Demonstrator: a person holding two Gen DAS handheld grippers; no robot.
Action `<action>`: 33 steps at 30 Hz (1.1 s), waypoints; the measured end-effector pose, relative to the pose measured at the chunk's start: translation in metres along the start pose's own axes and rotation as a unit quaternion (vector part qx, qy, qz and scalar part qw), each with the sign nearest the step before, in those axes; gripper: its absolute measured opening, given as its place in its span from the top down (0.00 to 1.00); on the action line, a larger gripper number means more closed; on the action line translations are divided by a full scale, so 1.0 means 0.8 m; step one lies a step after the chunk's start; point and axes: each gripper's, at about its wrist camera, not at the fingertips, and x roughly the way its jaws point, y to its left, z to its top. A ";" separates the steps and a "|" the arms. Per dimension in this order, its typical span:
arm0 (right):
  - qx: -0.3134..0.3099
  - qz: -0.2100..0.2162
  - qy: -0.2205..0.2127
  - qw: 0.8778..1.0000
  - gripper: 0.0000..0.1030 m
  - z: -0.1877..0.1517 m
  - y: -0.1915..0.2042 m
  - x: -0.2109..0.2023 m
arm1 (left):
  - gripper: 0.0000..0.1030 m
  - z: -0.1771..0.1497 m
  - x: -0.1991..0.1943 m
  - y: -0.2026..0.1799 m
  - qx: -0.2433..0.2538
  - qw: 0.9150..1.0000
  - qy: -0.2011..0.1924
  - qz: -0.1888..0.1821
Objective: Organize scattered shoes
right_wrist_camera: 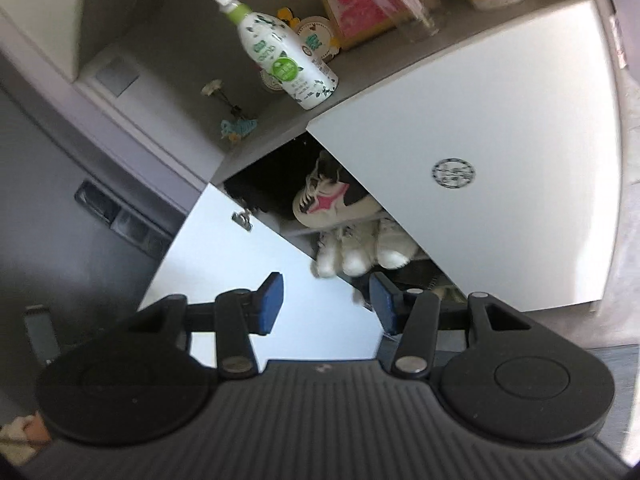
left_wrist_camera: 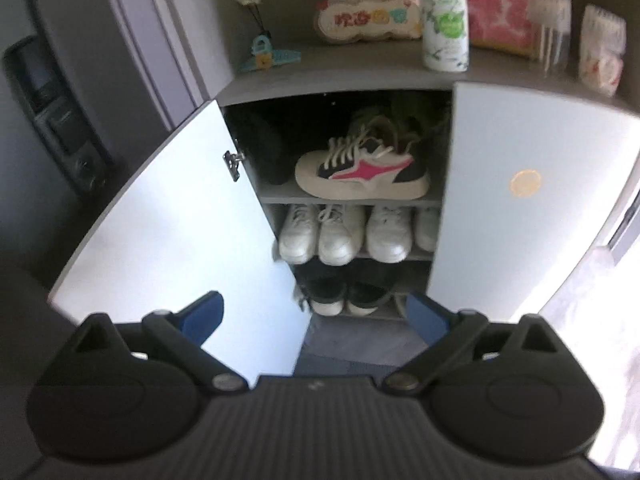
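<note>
A shoe cabinet stands open with its left door (left_wrist_camera: 172, 232) swung wide and its right door (left_wrist_camera: 520, 200) partly open. On the top shelf lies a white sneaker with a pink and black side (left_wrist_camera: 362, 172), sideways; it also shows in the right wrist view (right_wrist_camera: 328, 204). White sneakers (left_wrist_camera: 344, 232) fill the middle shelf, black ones (left_wrist_camera: 344, 292) the bottom. My left gripper (left_wrist_camera: 316, 316) is open and empty in front of the cabinet. My right gripper (right_wrist_camera: 326, 300) is open and empty, tilted, near the doors.
On the cabinet top stand a white and green bottle (left_wrist_camera: 444, 16), a cartoon figurine sign (left_wrist_camera: 368, 12), a blue hair clip (left_wrist_camera: 268, 56), a pink box (left_wrist_camera: 500, 16) and wrapped packs (left_wrist_camera: 600, 52). A dark door with a lock (left_wrist_camera: 56, 112) is at the left.
</note>
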 end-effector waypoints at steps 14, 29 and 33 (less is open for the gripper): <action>-0.147 0.090 0.104 0.979 0.50 0.005 -0.042 -0.046 | 0.04 -0.107 -0.127 -0.184 -0.137 0.983 0.042 0.118; -0.283 0.217 0.203 0.912 0.50 -0.031 -0.051 -0.114 | 0.03 -0.182 -0.269 -0.306 -0.261 0.937 0.081 0.219; -0.305 0.230 0.208 0.900 0.50 -0.064 -0.033 -0.151 | 0.03 -0.220 -0.313 -0.321 -0.281 0.927 0.078 0.237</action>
